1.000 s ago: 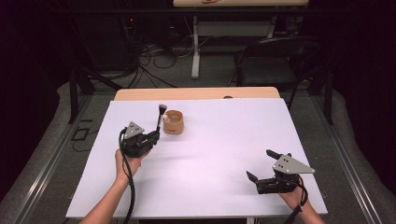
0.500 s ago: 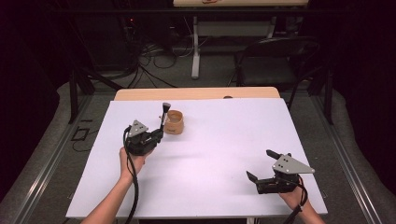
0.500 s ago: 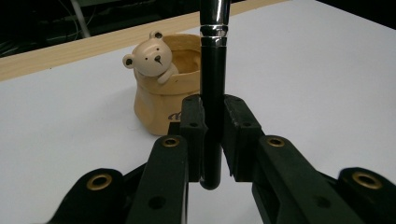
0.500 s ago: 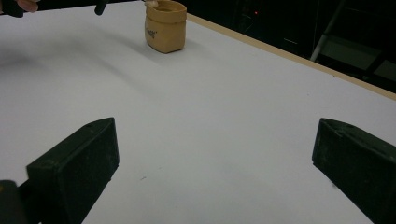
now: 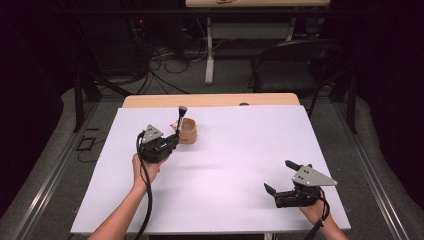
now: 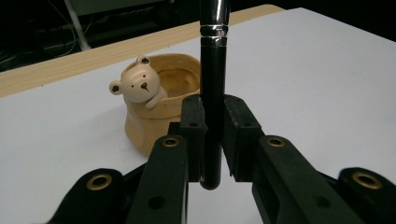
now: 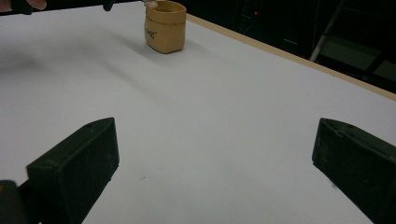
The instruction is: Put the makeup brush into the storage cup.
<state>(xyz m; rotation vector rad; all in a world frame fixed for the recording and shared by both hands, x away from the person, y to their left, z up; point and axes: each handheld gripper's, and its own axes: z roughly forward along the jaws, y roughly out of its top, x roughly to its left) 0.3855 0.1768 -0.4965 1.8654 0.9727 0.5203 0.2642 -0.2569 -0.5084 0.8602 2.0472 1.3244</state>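
A tan cup with a small bear figure on its rim (image 5: pixel 187 131) (image 6: pixel 156 109) (image 7: pixel 165 25) stands on the white table (image 5: pixel 240 150), back left of centre. My left gripper (image 5: pixel 172 141) (image 6: pixel 212 135) is shut on a black brush handle with a silver ferrule (image 5: pixel 180 119) (image 6: pixel 213 84), held upright just in front of the cup. My right gripper (image 5: pixel 281 176) (image 7: pixel 215 163) rests near the front right of the table, jaws wide apart with nothing between them.
A strip of bare wood tabletop (image 5: pixel 210 100) runs along the far edge. Beyond it stand a black chair (image 5: pixel 295 65), a desk leg and loose cables on the floor. White table surface lies between the two grippers.
My left gripper has carried the brush a little to the right and forward, closer to the cup. The right gripper has stayed where it was.
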